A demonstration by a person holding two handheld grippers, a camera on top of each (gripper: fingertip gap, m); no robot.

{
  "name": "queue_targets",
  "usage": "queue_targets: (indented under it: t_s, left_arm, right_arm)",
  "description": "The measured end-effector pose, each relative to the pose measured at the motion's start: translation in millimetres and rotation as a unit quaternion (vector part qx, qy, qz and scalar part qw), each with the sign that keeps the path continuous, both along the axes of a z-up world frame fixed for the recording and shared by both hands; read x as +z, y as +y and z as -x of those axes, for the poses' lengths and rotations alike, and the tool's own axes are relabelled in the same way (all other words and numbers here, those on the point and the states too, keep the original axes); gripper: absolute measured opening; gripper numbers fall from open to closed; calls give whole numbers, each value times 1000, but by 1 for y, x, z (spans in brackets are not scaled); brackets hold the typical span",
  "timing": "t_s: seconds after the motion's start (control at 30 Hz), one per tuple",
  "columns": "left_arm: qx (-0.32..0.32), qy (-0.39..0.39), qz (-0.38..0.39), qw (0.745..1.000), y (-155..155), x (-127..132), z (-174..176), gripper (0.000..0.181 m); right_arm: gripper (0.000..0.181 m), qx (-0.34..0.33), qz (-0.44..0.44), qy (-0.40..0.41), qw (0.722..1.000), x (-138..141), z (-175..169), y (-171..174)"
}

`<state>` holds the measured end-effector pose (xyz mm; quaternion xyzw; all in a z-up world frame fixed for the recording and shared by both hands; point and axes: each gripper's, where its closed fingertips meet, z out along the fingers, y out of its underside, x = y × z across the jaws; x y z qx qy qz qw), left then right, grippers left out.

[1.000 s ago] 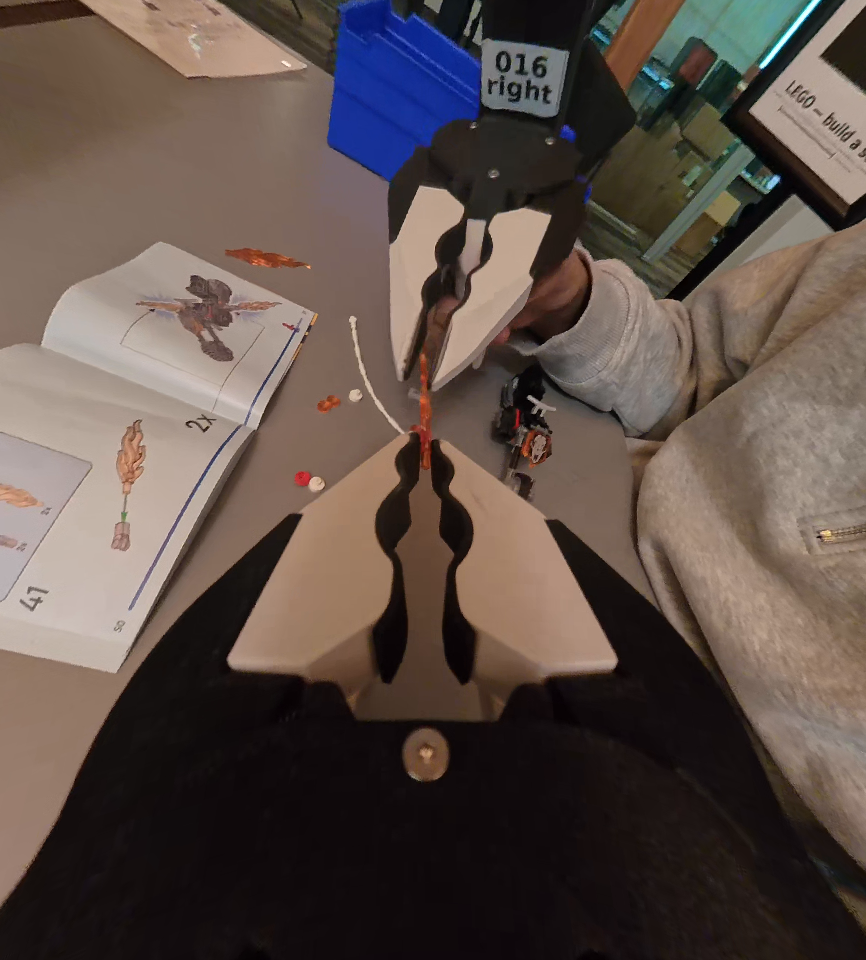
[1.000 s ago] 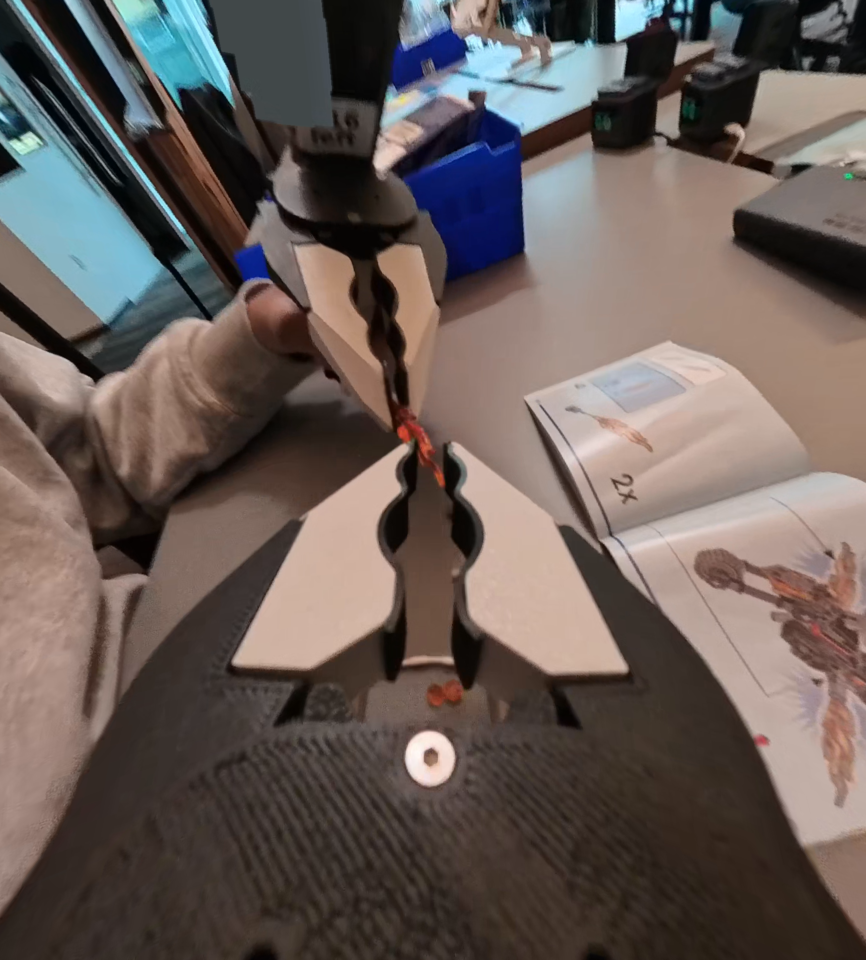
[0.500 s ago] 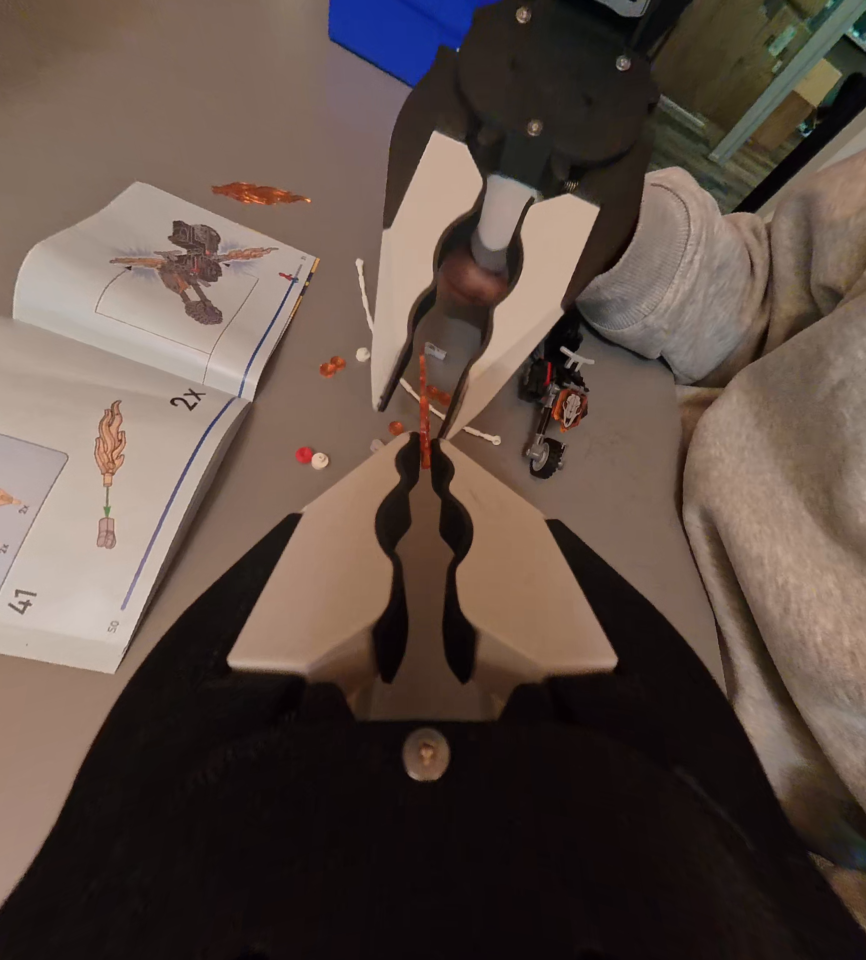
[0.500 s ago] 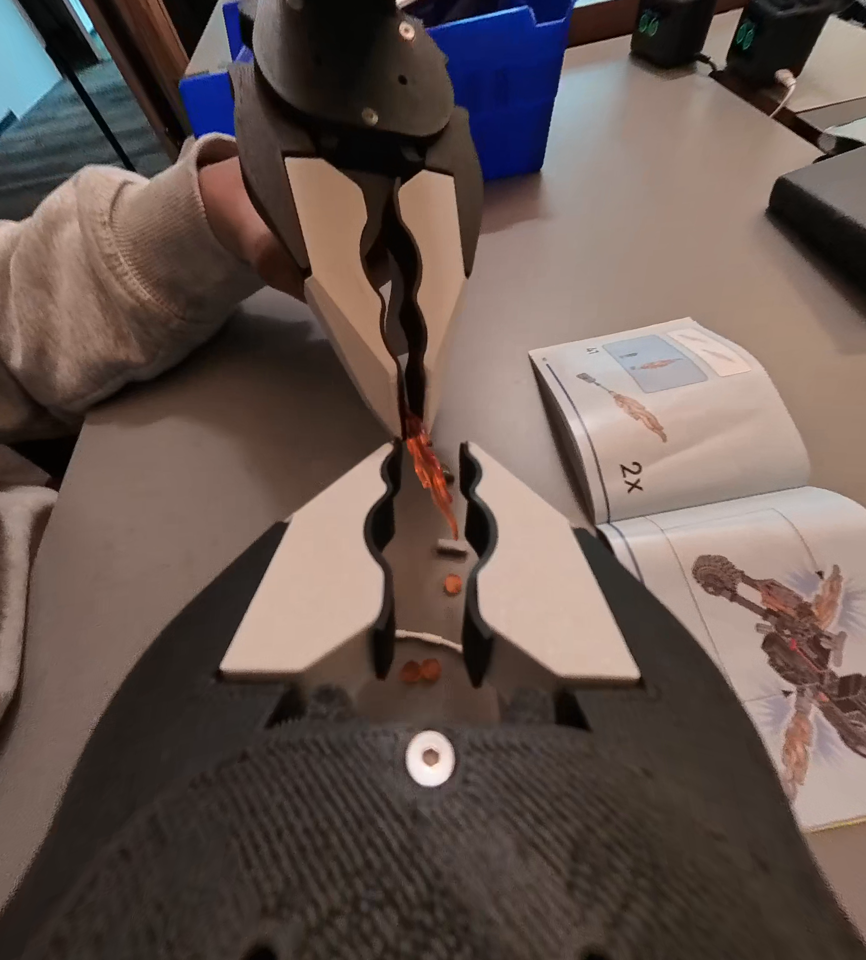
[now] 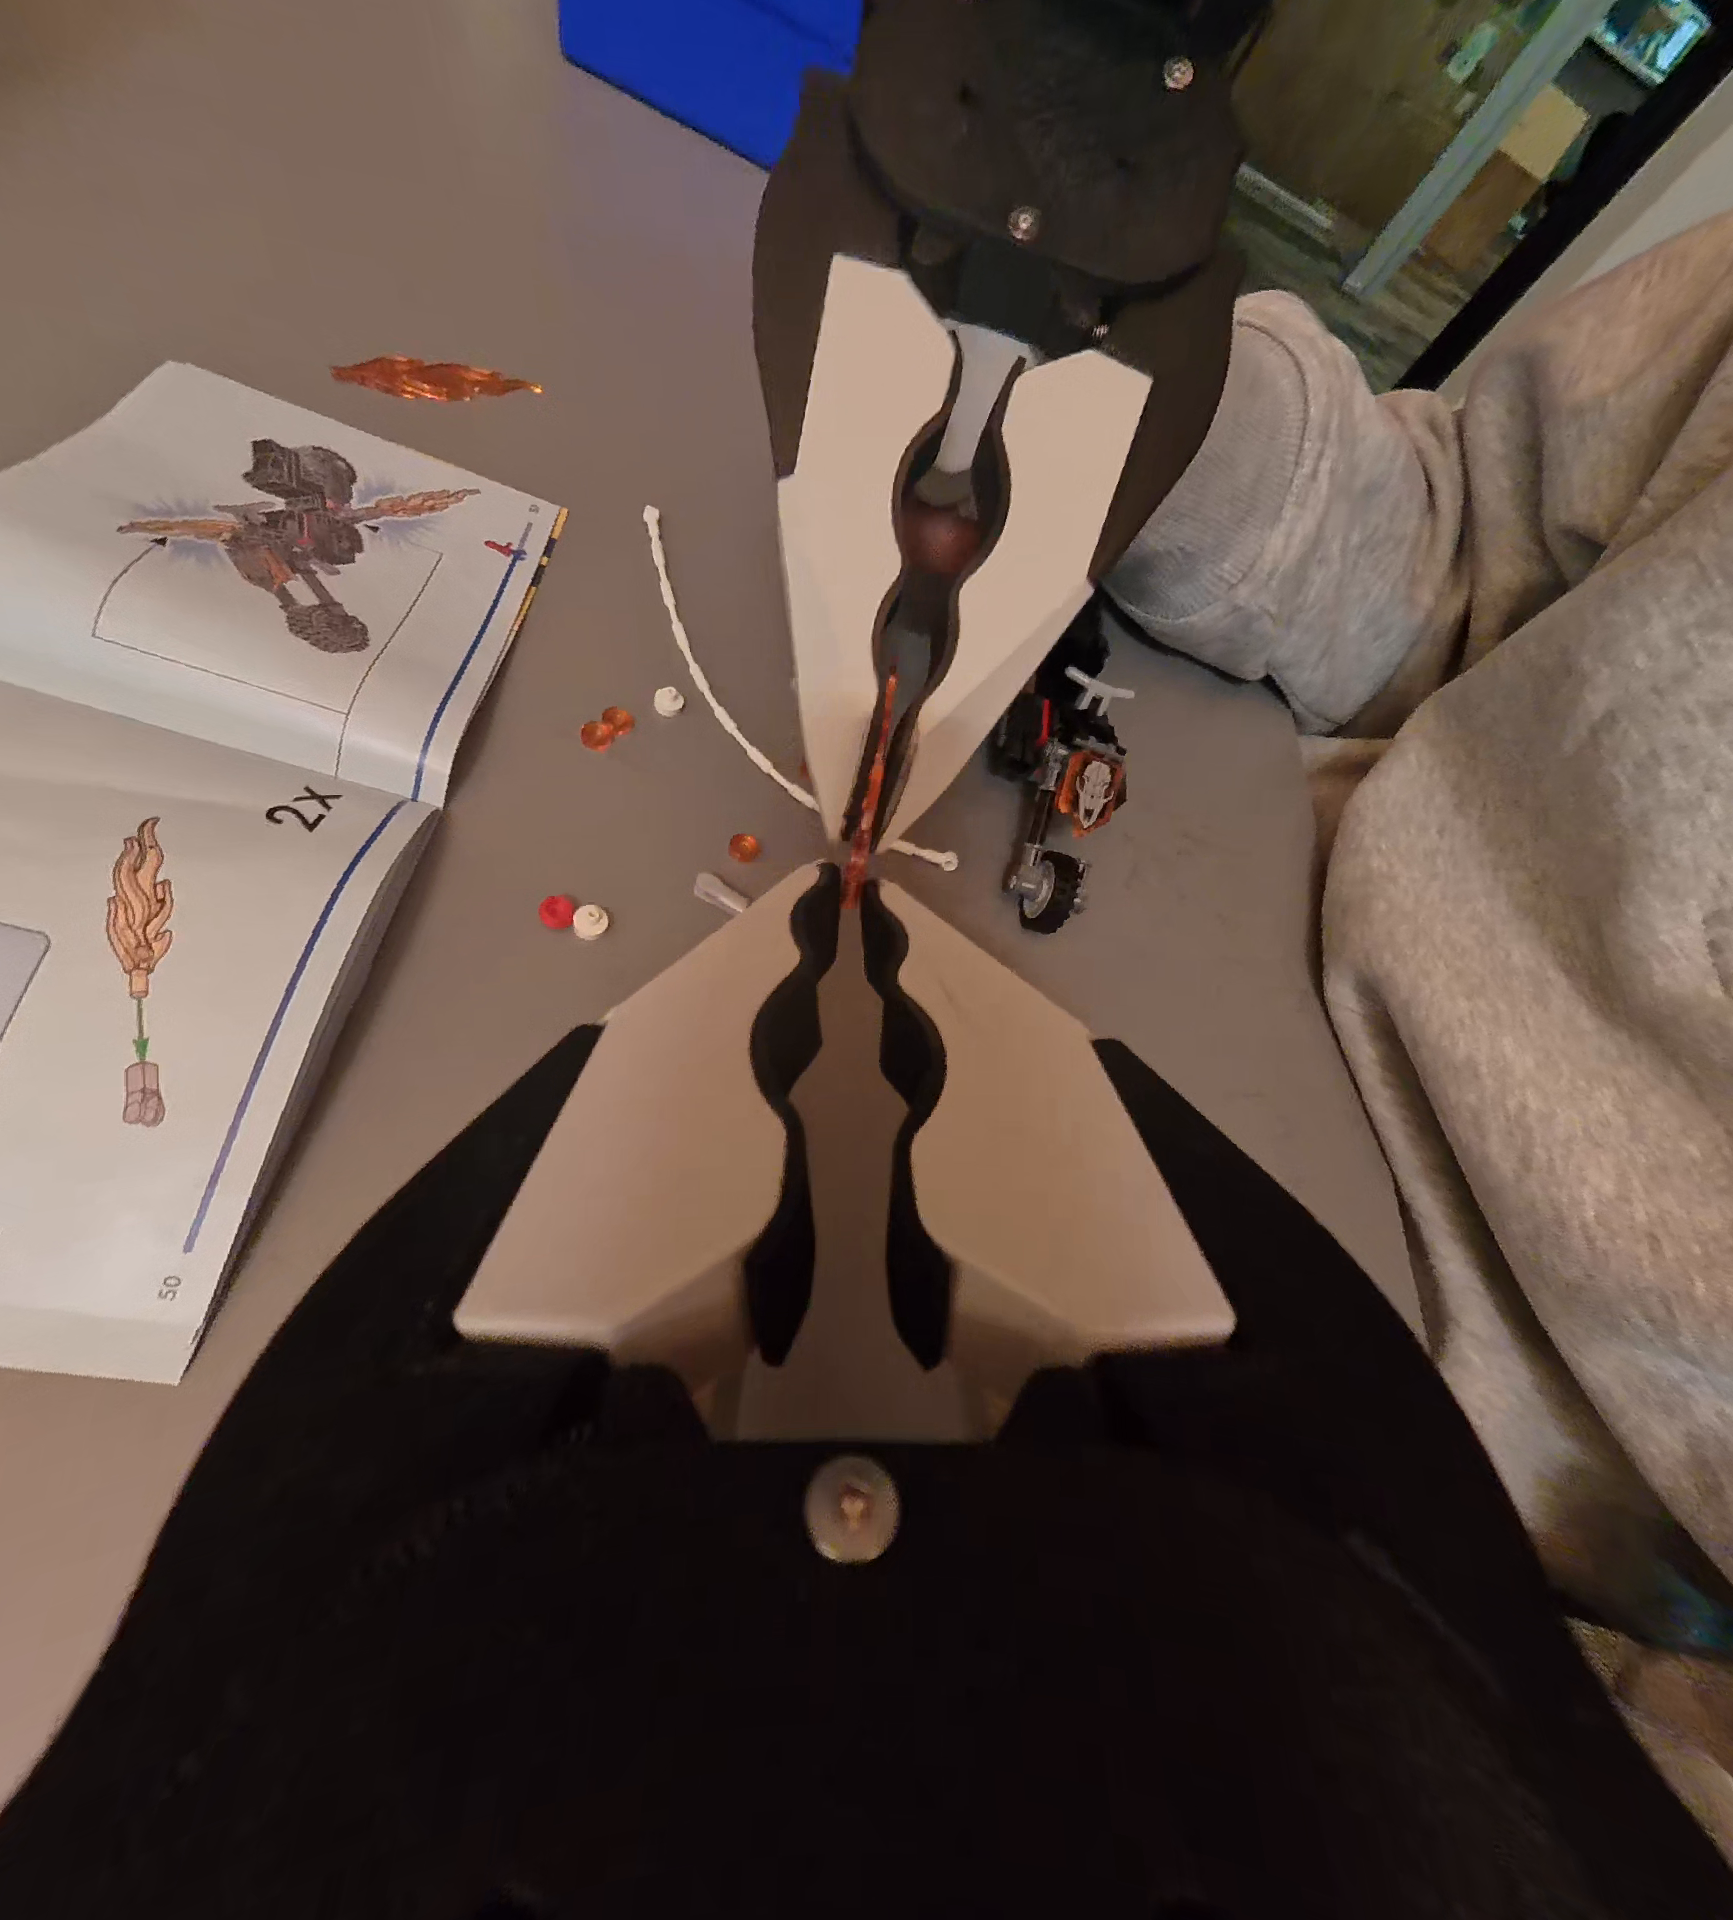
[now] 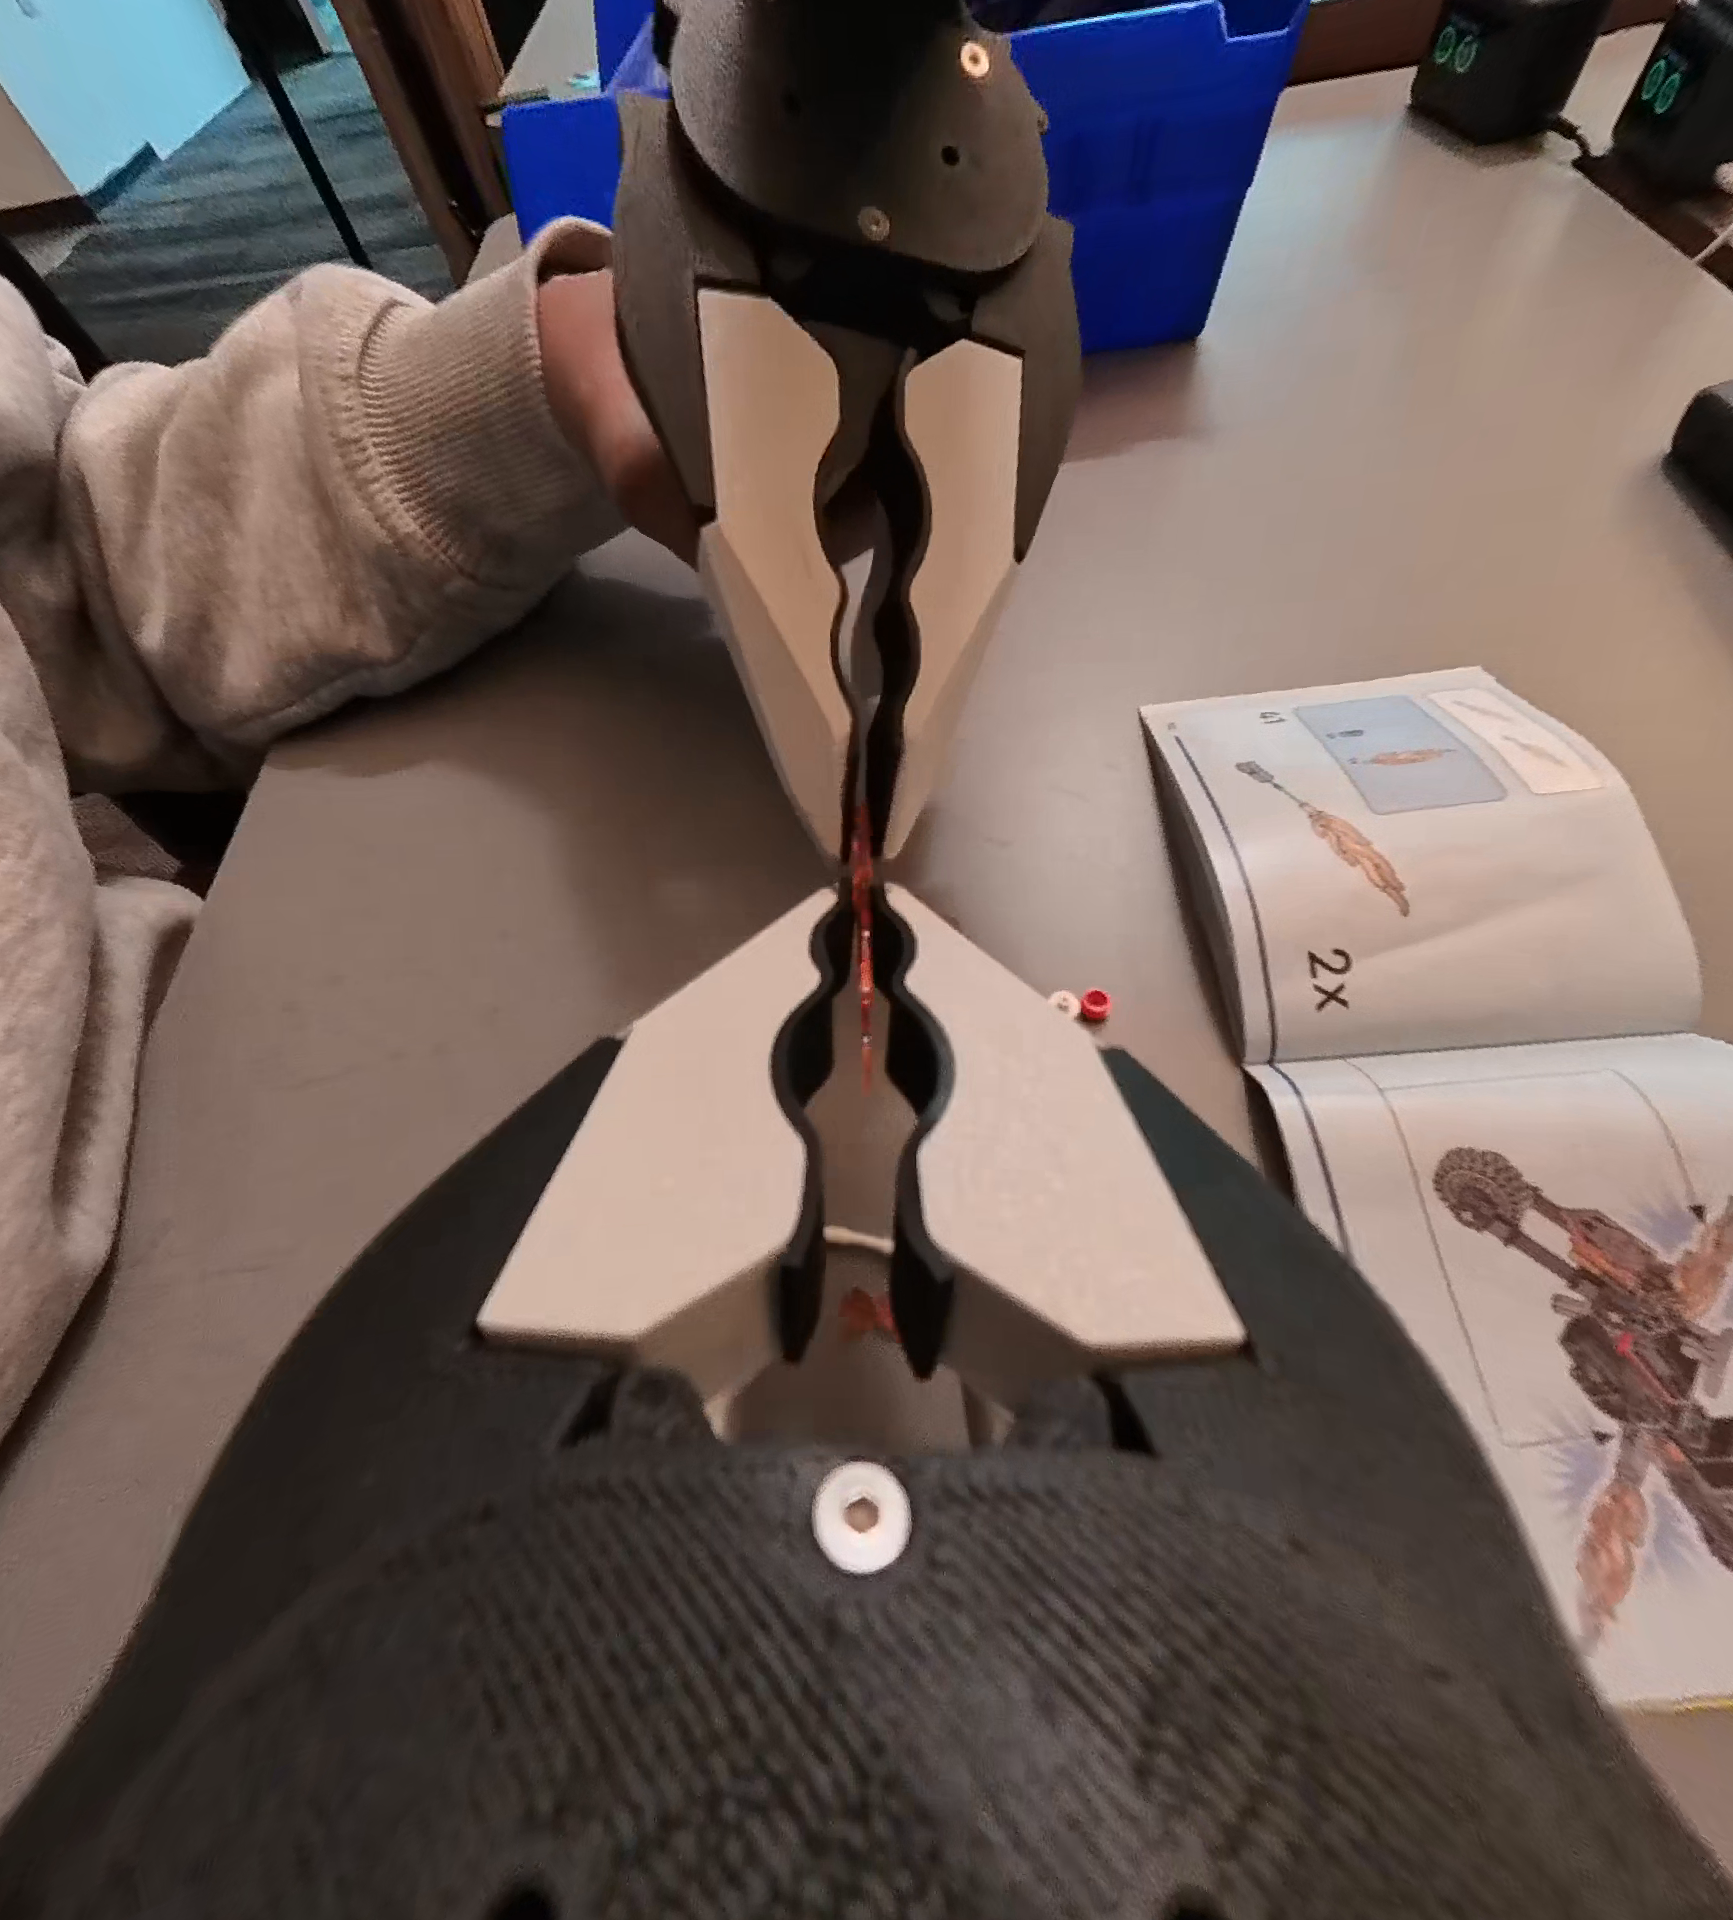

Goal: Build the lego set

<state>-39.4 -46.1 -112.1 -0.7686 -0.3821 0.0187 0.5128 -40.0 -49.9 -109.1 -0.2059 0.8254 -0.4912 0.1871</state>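
Note:
My left gripper (image 5: 846, 885) and my right gripper (image 6: 862, 902) meet tip to tip above the grey table. A thin translucent orange flame piece (image 5: 877, 748) runs between them. The left gripper is shut on one end. The right gripper's jaws are shut on the rest of it, and it also shows between them in the right wrist view (image 6: 862, 987). The right gripper (image 5: 857, 831) reaches in from the top of the left wrist view. The left gripper (image 6: 862, 854) reaches in from the top of the right wrist view. A small black and orange lego motorcycle (image 5: 1059, 790) stands on the table to the right.
An open instruction booklet (image 5: 166, 831) lies left, and shows in the right wrist view (image 6: 1464, 1039). A second flame piece (image 5: 436, 379), a white chain (image 5: 696, 675) and orange (image 5: 607, 727), red (image 5: 555, 911) and white (image 5: 590, 922) studs lie loose. A blue bin (image 6: 1153, 156) stands behind. My two grippers' fingertips are within a few centimetres of each other.
The right gripper's jaws were apart half a second ago and have shut on the flame piece. The flame has turned edge-on. Both grippers have tilted down toward the table.

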Motion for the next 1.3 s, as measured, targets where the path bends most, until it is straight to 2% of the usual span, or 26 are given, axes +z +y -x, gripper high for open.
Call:
queue_targets:
  t_s: [0.2,0.43,0.6,0.77,1.0,1.1,1.3]
  left_arm:
    - [23,-13,14,1000,-11,-7,4,0]
    - [28,-28,33,999,-9,-19,7,0]
    - [20,-53,78,995,-1,-38,7,0]
    - [27,-63,131,989,0,-54,11,2]
    - [111,4,197,974,-7,-49,42,2]
    - [112,16,208,972,-2,-50,45,4]
    - [100,-8,184,978,9,-54,42,5]
  right_arm:
    - [0,-25,31,1,999,14,14,0]
    - [0,-88,51,21,995,26,38,-2]
    - [0,-120,54,32,991,31,50,-2]
    - [0,-121,60,34,990,36,49,-1]
    - [0,-118,58,45,990,35,46,-2]
    - [0,-124,61,47,989,37,48,-2]
    - [0,-136,65,45,988,39,53,-2]
